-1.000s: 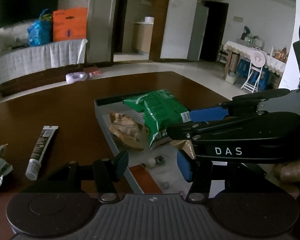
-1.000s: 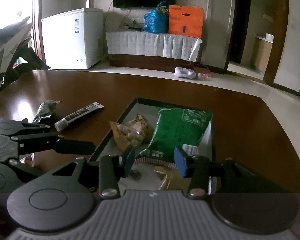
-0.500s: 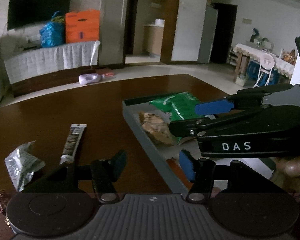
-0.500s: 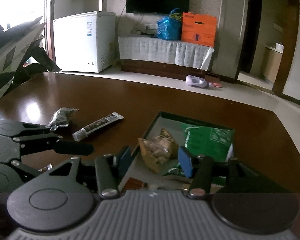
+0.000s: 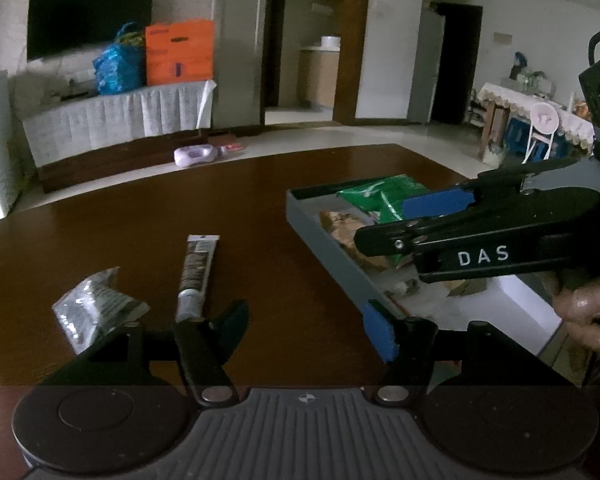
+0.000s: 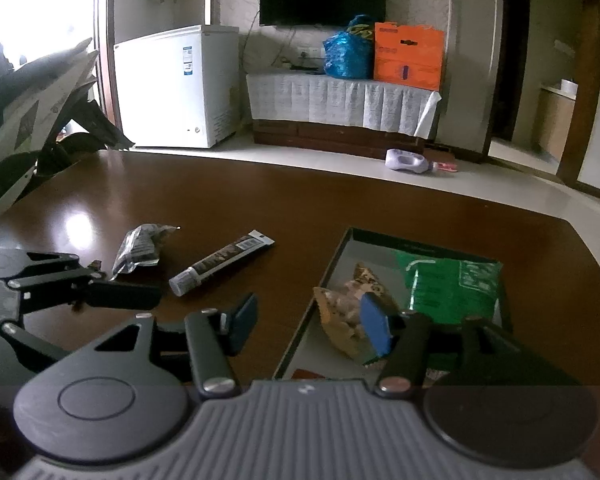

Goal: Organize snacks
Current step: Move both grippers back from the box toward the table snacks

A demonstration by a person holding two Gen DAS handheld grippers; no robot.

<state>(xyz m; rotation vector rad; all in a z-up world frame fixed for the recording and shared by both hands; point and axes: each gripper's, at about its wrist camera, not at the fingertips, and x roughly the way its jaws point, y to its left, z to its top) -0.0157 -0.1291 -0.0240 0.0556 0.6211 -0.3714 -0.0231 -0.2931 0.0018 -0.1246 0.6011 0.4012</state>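
Observation:
A grey tray point(image 5: 328, 240) on the dark wooden table holds a green snack bag point(image 5: 380, 200) and a brown snack bag point(image 5: 340, 224). Left of it lie a dark tube point(image 5: 198, 264) and a crumpled silver packet point(image 5: 92, 304). My left gripper point(image 5: 306, 330) hovers over bare table between tube and tray, its jaws opening with nothing between them. My right gripper point(image 6: 311, 322) hangs over the tray's point(image 6: 332, 264) left rim, near the brown bag point(image 6: 340, 308) and green bag point(image 6: 448, 280). Its jaws are also opening and empty. The tube point(image 6: 220, 262) and packet point(image 6: 140, 248) lie to its left.
A person's hand point(image 5: 584, 308) holds the right gripper's body. Plant leaves point(image 6: 32, 100) lean over the table's far left corner. A white freezer point(image 6: 176, 88) and a cloth-covered bench point(image 6: 340, 100) stand beyond the table. Small scraps lie in the tray's near part.
Both views have swung left: the tray slid to the right, and the tube and silver packet came further into view. Both pairs of jaws stand wider apart than before.

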